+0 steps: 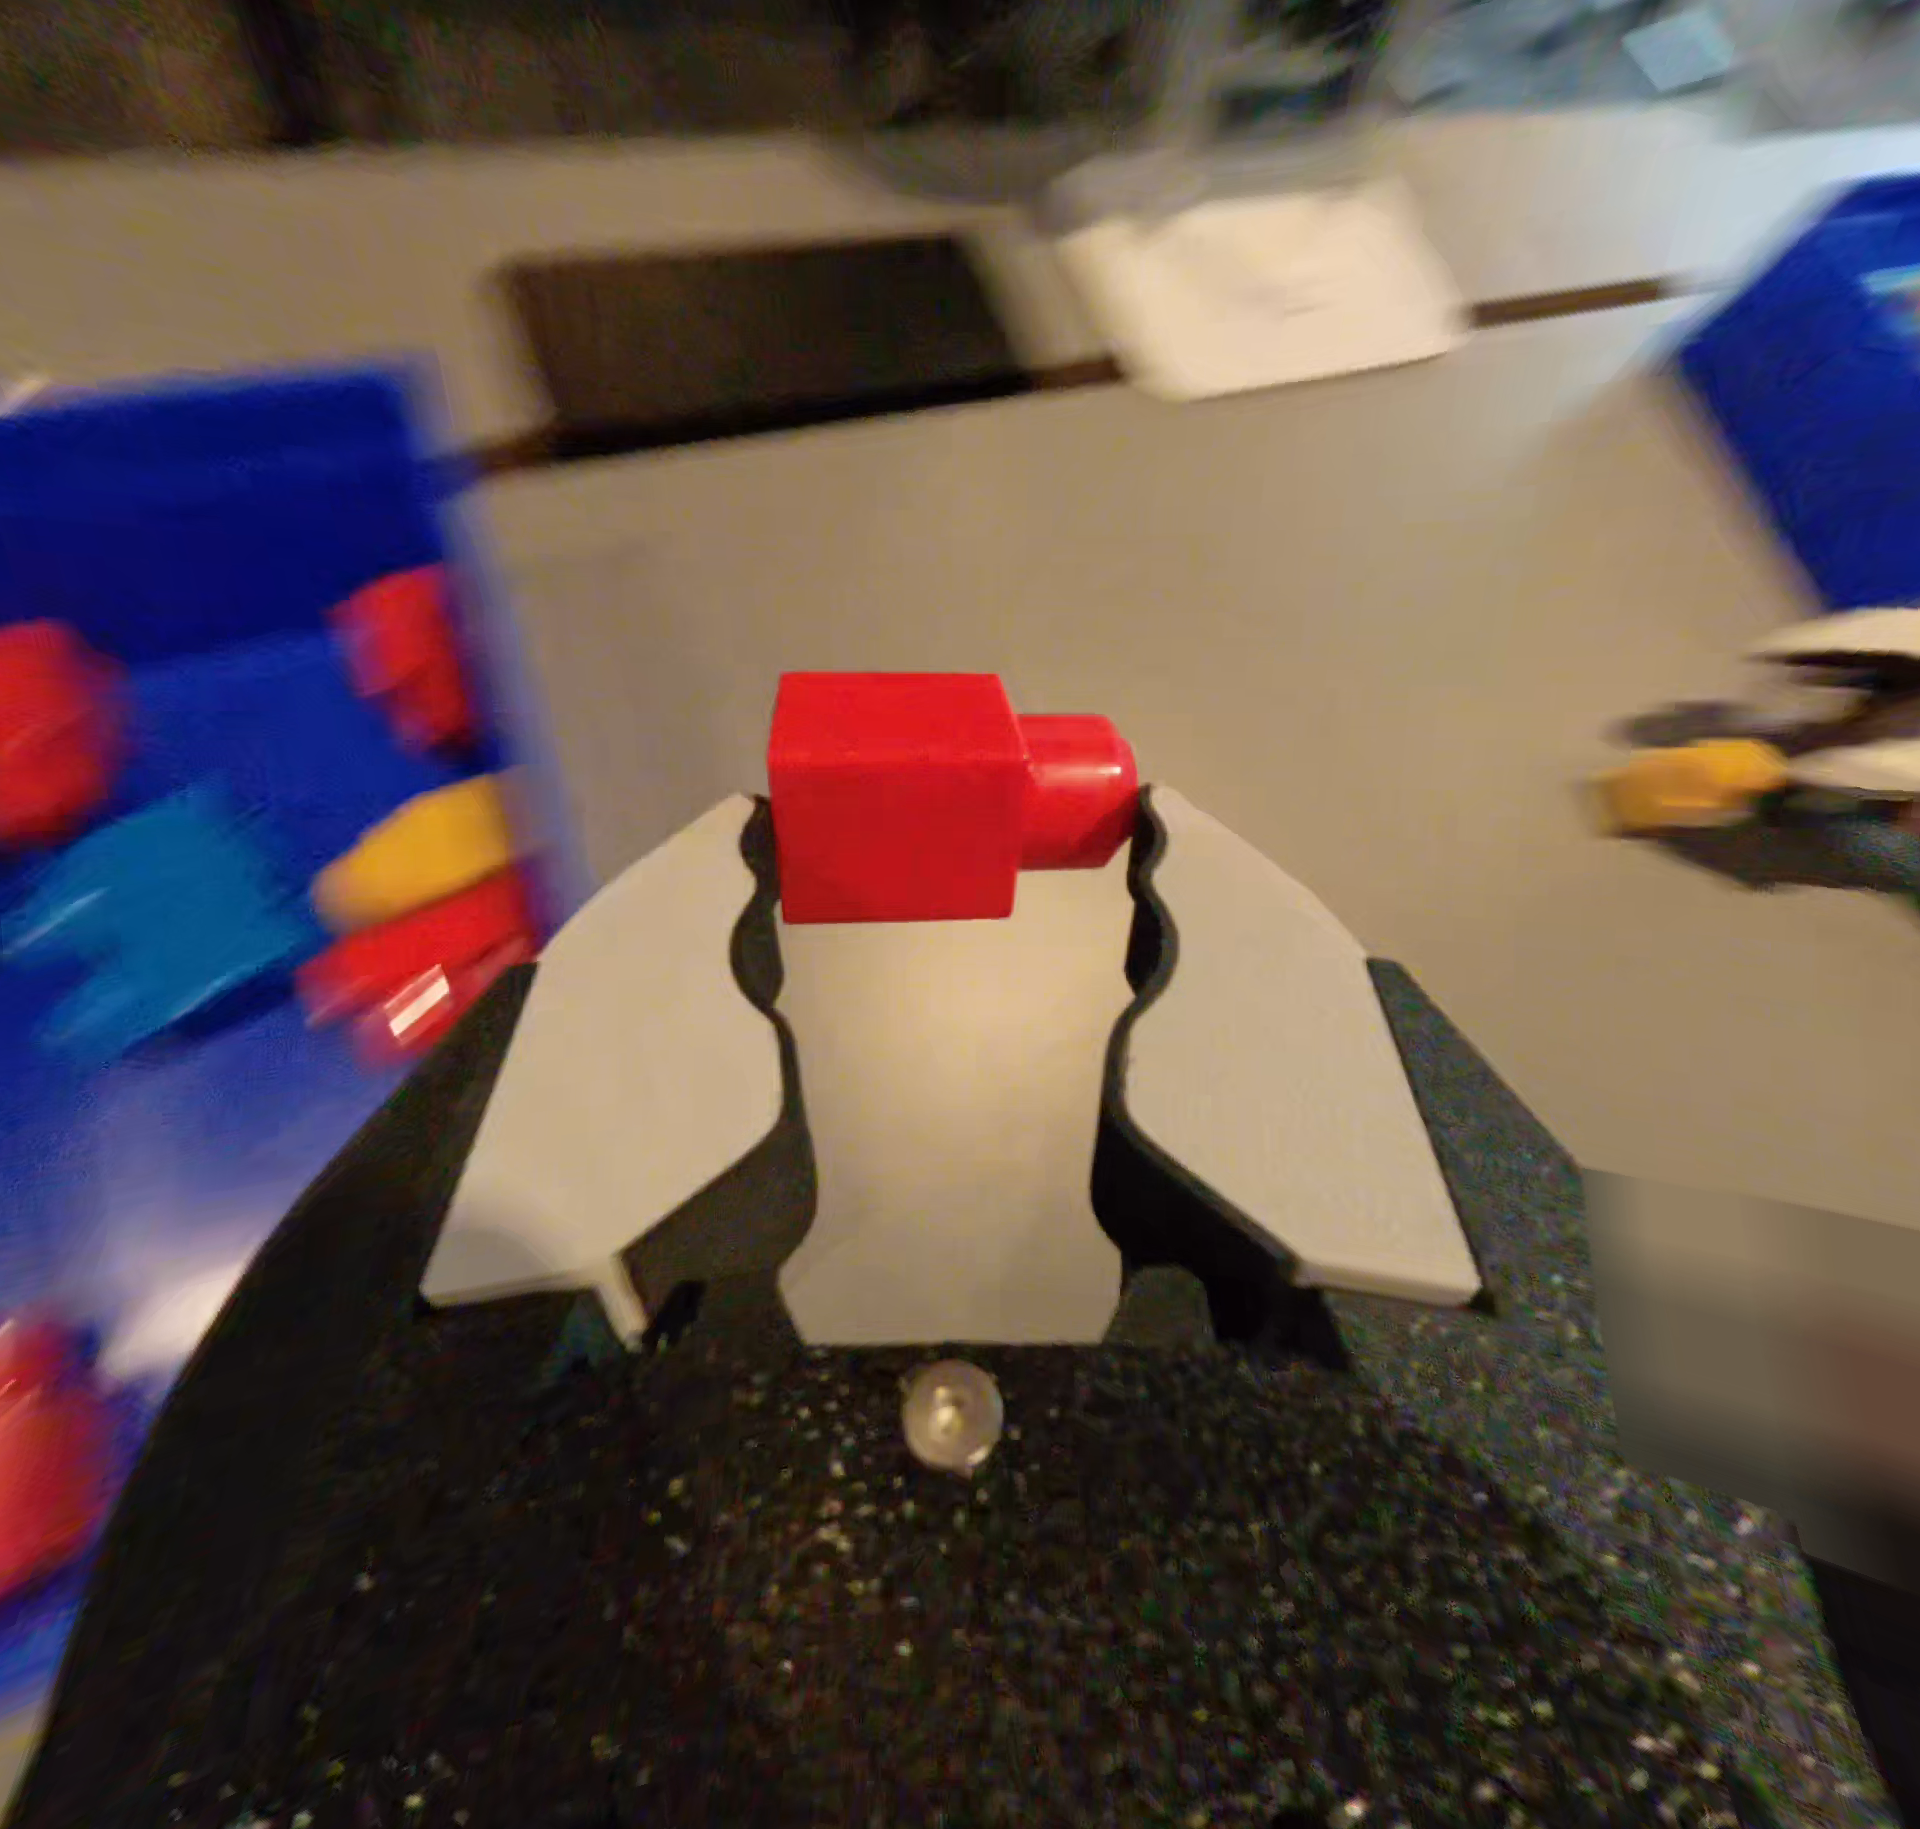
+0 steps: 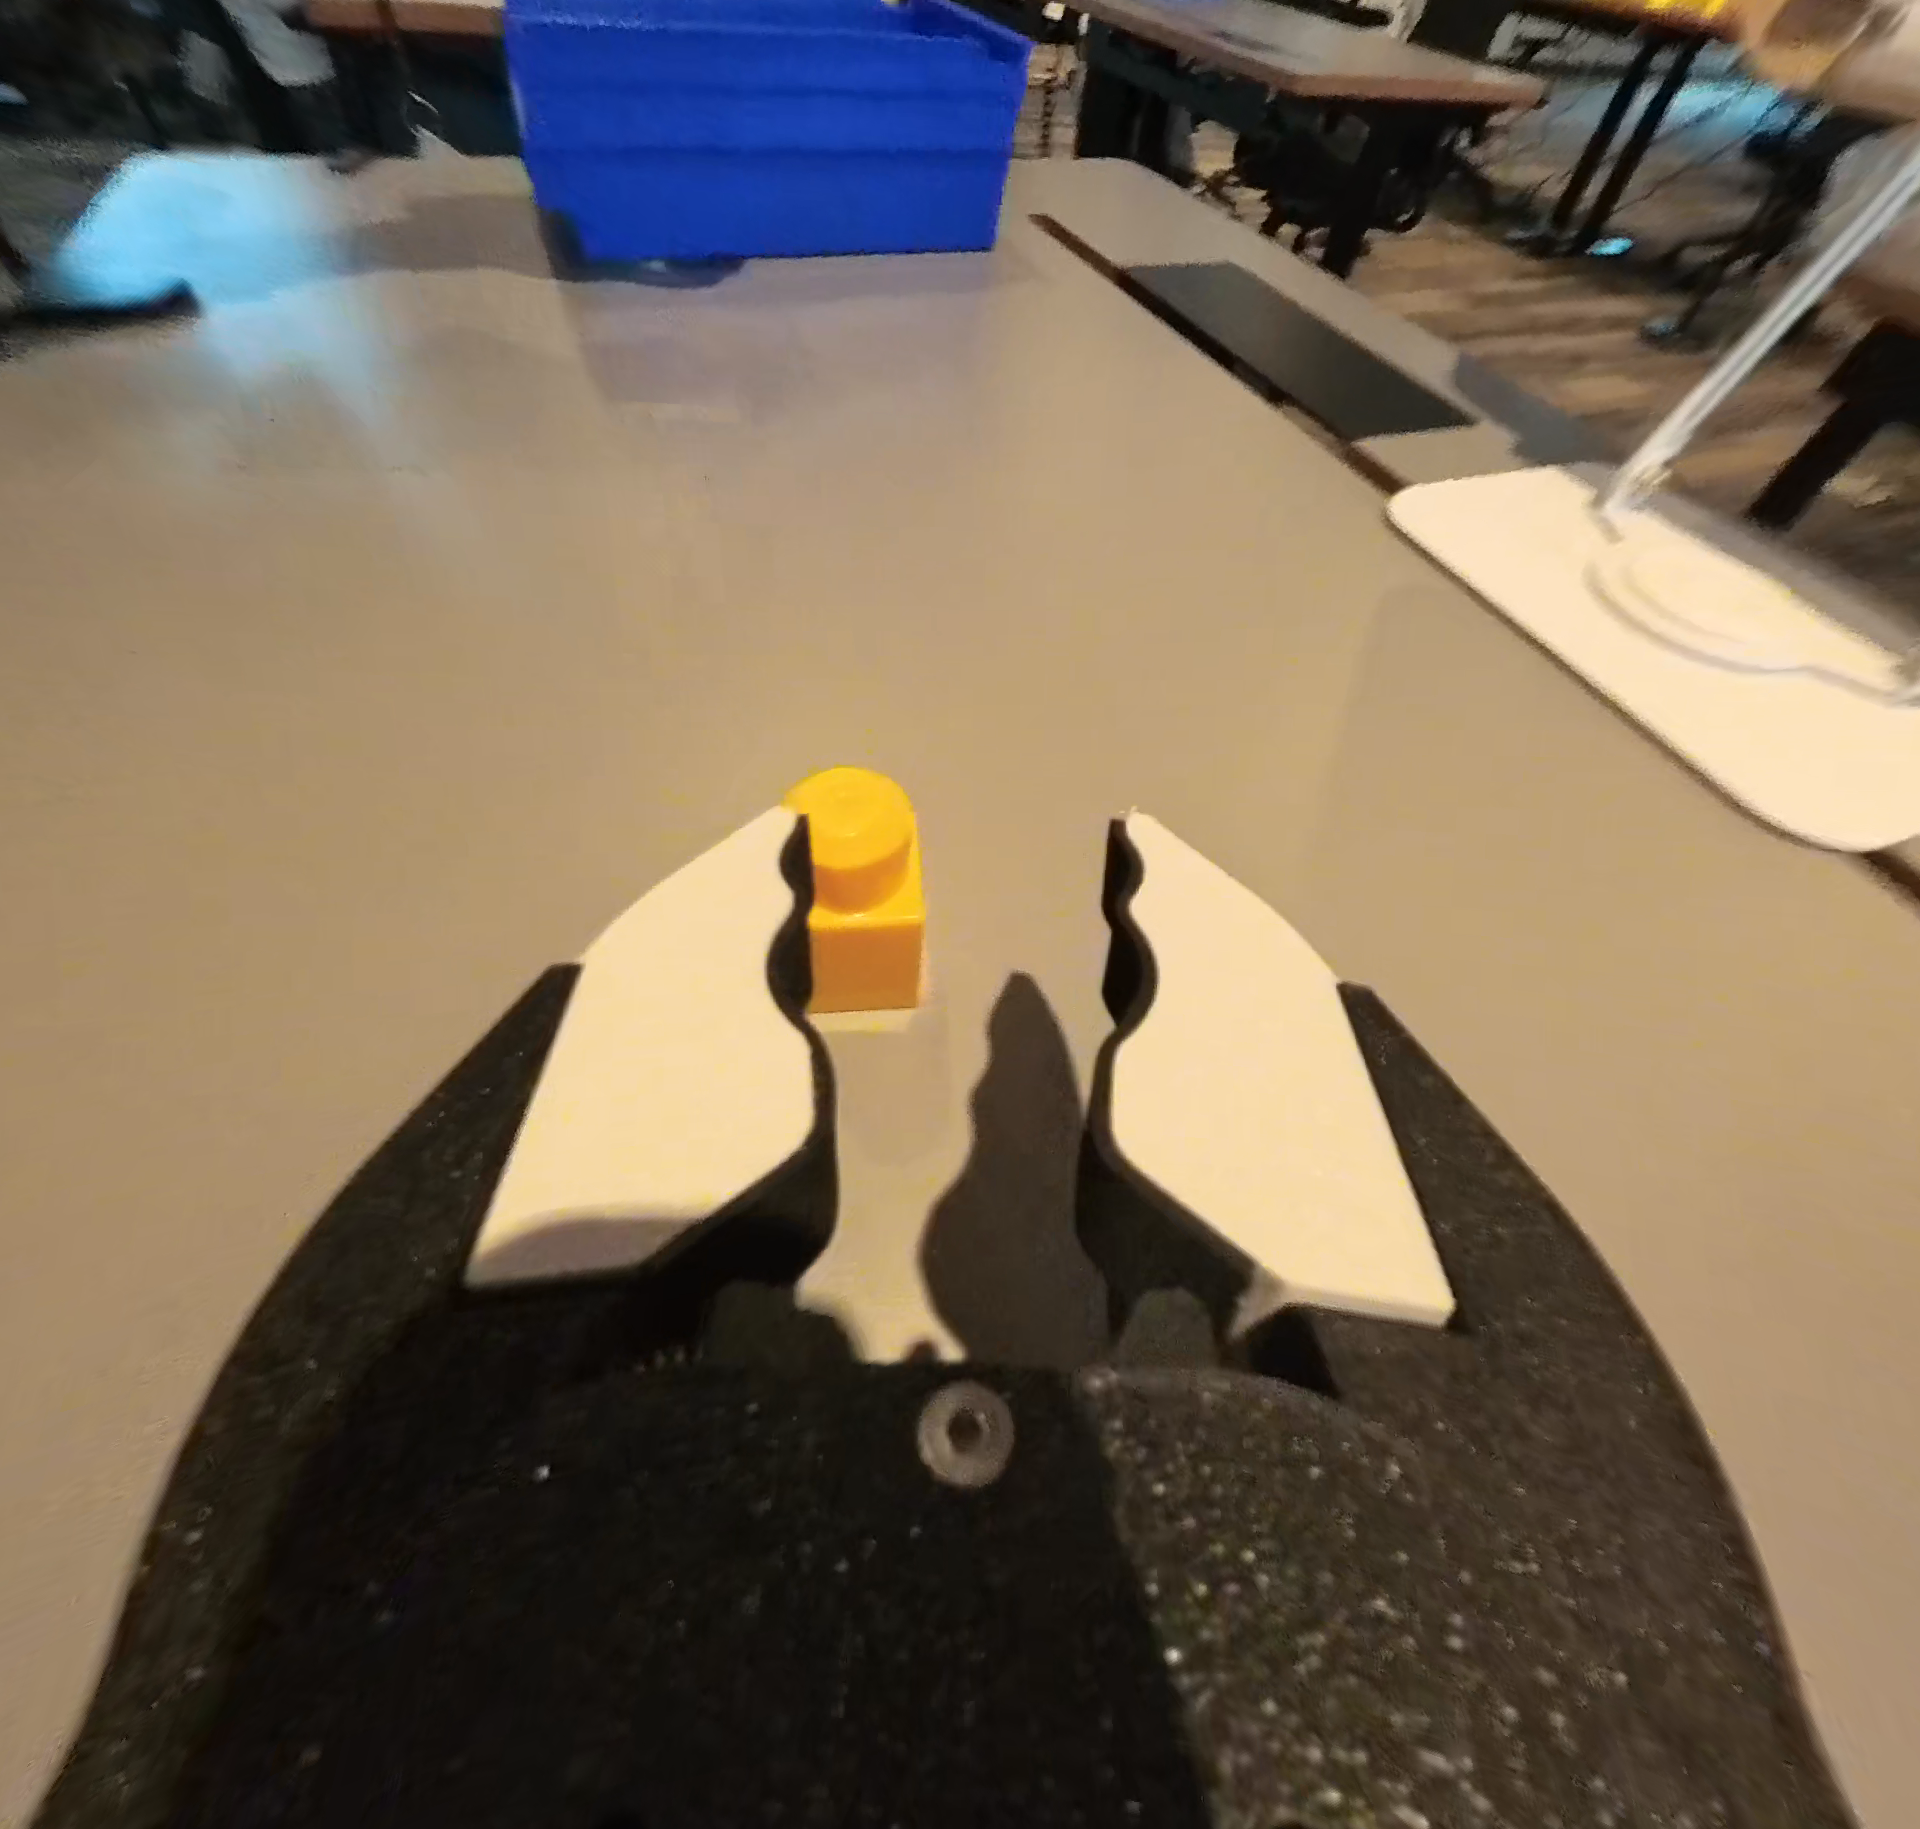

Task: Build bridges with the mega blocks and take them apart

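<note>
Left wrist view, heavy motion blur outside the centre: left gripper (image 1: 951, 803) clenched on a red block (image 1: 894, 797), held at the fingertips in mid-frame, block turned sideways with its stud pointing to the frame's right against the right-hand finger, its flat base against the left-hand finger. Block is lifted clear of the grey table (image 1: 1247, 636). At the left edge, a blue bin (image 1: 208, 532) holding blurred red, yellow and light-blue blocks. At the right edge, the other gripper shows, smeared, with a yellow block (image 1: 1688, 787) at its tips. Right wrist view, sharper: right gripper (image 2: 956, 844) released, jaws spread wide. The yellow block (image 2: 862, 896) stands upright on the table (image 2: 520, 584), stud up, in the centre of the frame, touching or just beside the left-hand finger, well apart from the right-hand finger. A blue bin (image 2: 758, 117) sits at the top centre of the frame, at the far side of the table. White flat base (image 2: 1662, 636) with a clear stand on it at the right edge
</note>
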`<state>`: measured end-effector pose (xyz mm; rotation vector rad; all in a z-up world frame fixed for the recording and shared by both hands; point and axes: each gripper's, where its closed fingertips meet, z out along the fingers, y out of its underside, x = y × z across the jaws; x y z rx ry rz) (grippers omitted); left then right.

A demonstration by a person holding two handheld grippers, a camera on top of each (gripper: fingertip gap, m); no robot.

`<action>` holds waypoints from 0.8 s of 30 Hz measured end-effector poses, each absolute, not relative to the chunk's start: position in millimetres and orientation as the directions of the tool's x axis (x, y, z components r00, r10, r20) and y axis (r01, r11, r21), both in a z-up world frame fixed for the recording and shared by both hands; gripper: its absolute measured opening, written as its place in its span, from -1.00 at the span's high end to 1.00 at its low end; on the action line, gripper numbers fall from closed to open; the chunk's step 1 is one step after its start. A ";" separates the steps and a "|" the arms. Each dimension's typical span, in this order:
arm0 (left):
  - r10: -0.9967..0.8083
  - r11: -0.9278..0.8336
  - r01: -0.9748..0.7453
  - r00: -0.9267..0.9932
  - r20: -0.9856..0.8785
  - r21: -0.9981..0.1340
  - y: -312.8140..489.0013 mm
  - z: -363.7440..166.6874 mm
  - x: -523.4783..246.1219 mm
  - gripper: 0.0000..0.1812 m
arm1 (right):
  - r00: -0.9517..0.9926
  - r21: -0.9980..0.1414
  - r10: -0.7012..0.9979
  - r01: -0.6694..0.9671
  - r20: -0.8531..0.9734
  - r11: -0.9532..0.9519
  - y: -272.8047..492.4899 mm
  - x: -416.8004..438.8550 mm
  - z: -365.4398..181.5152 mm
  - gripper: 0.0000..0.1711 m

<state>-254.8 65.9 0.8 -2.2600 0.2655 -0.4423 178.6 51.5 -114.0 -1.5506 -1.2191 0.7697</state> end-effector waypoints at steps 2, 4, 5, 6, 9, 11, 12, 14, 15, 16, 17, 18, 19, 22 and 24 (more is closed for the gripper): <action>-0.545 -0.556 -0.045 0.774 0.323 -0.830 65.6 20.3 -169.5 0.30 | 0.317 -0.941 0.929 0.328 0.191 0.081 51.0 178.6 -102.2 0.37; -0.689 -0.538 -0.031 0.592 0.419 -0.842 61.2 16.9 -91.3 0.30 | 0.339 -0.938 0.900 0.301 0.275 0.173 47.9 178.1 -84.5 0.37; -0.732 -0.546 -0.022 0.499 0.464 -0.837 59.0 9.9 -55.5 0.30 | 0.348 -0.934 0.885 0.285 0.310 0.215 45.2 177.8 -75.7 0.38; -0.760 -0.562 -0.008 0.398 0.513 -0.827 56.4 1.6 -20.9 0.30 | 0.355 -0.927 0.869 0.275 0.344 0.254 42.4 177.8 -68.0 0.38; -0.737 -0.673 0.005 0.081 0.671 -0.740 43.5 -26.7 69.1 0.30 | 0.343 -0.895 0.834 0.277 0.431 0.349 32.4 175.7 -57.8 0.38; -0.654 -0.755 -0.028 -0.025 0.756 -0.655 37.5 -45.0 111.7 0.29 | 0.314 -0.870 0.823 0.314 0.472 0.379 28.3 172.2 -62.3 0.35; -0.635 -0.768 -0.061 -0.053 0.771 -0.637 31.8 -50.5 128.1 0.29 | 0.302 -0.855 0.815 0.337 0.494 0.393 27.3 170.3 -65.2 0.33; -0.644 -0.753 -0.126 -0.063 0.762 -0.646 21.1 -59.8 149.8 0.30 | 0.282 -0.823 0.793 0.376 0.540 0.427 25.3 167.6 -68.6 0.30; -0.647 -0.749 -0.141 -0.053 0.761 -0.647 18.8 -63.4 156.7 0.29 | 0.284 -0.808 0.778 0.390 0.561 0.441 25.3 167.2 -69.0 0.30; -0.644 -0.747 -0.165 -0.058 0.763 -0.644 14.5 -65.8 162.0 0.29 | 0.287 -0.796 0.763 0.402 0.579 0.453 25.2 167.1 -68.8 0.29; -0.640 -0.745 -0.188 -0.066 0.765 -0.639 10.1 -68.0 165.9 0.29 | 0.284 -0.787 0.753 0.404 0.593 0.467 23.7 166.2 -68.0 0.29; -0.638 -0.744 -0.202 -0.066 0.767 -0.637 7.2 -70.3 168.5 0.29 | 0.280 -0.780 0.746 0.401 0.604 0.481 21.5 164.9 -66.9 0.31; -0.636 -0.745 -0.210 -0.066 0.769 -0.634 5.4 -72.4 170.2 0.29 | 0.272 -0.773 0.741 0.397 0.614 0.494 19.0 163.3 -66.4 0.34; -0.609 -0.764 -0.200 -0.088 0.788 -0.613 2.6 -73.2 171.8 0.29 | 0.245 -0.752 0.731 0.409 0.636 0.517 14.4 157.9 -69.8 0.47; -0.593 -0.773 -0.205 -0.102 0.799 -0.600 -0.3 -74.7 172.6 0.29 | 0.234 -0.741 0.728 0.425 0.644 0.520 14.3 155.4 -73.3 0.57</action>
